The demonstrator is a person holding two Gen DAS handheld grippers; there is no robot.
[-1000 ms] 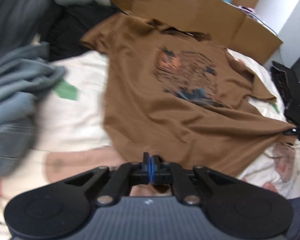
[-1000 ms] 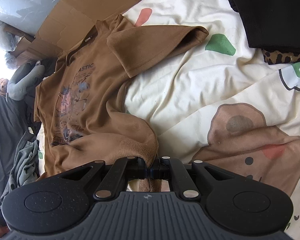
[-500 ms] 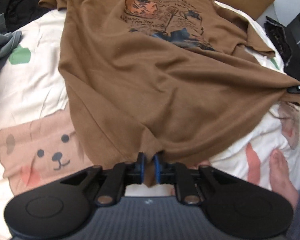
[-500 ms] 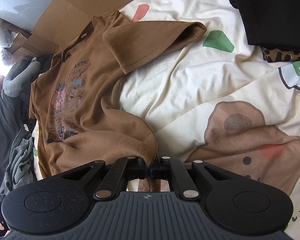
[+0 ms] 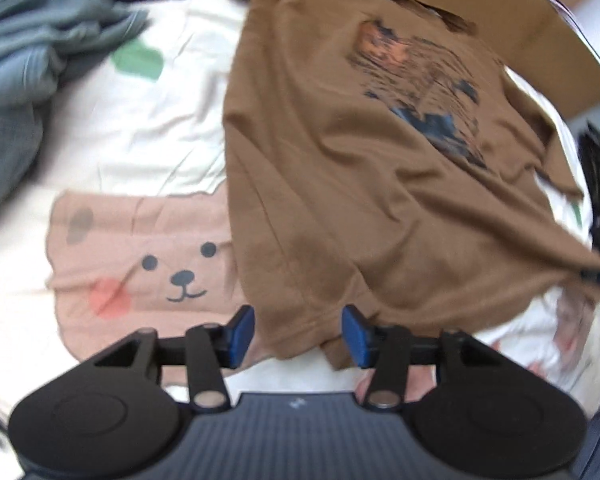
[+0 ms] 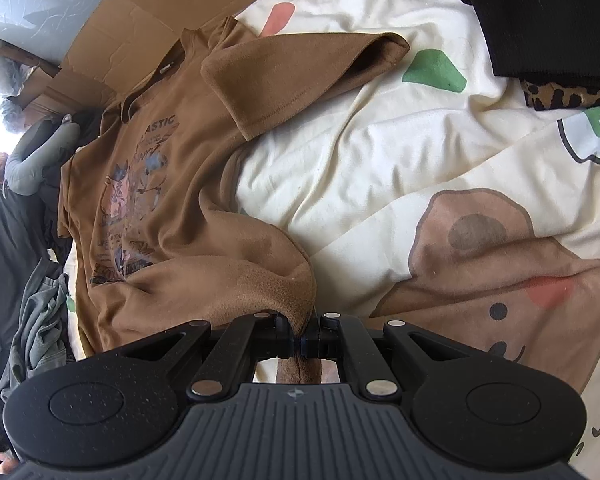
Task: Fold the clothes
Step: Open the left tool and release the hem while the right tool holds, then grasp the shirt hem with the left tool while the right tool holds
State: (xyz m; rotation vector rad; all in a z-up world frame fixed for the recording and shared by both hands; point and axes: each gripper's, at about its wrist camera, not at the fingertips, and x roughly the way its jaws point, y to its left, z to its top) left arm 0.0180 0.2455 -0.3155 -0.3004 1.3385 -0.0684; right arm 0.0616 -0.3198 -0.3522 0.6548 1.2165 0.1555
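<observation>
A brown printed T-shirt (image 5: 360,168) lies face up on a cream bear-print bedsheet (image 5: 140,240). My left gripper (image 5: 298,334) is open, its blue pads either side of the shirt's bottom hem corner, which hangs loose between them. My right gripper (image 6: 306,334) is shut on the other hem corner of the T-shirt (image 6: 172,208) and holds it bunched. The right gripper also shows at the far right of the left wrist view (image 5: 594,274), with the hem stretched toward it.
Grey clothes (image 5: 28,60) are piled at the left. A black garment (image 6: 548,12) and a leopard-print piece (image 6: 568,94) lie at the sheet's right. Flattened cardboard (image 6: 160,4) lies behind the shirt. A bare foot (image 5: 412,380) is under the left gripper.
My left gripper has opened and let go of the hem corner it was holding. The shirt has dropped flatter on the sheet. My right gripper stays shut on its corner.
</observation>
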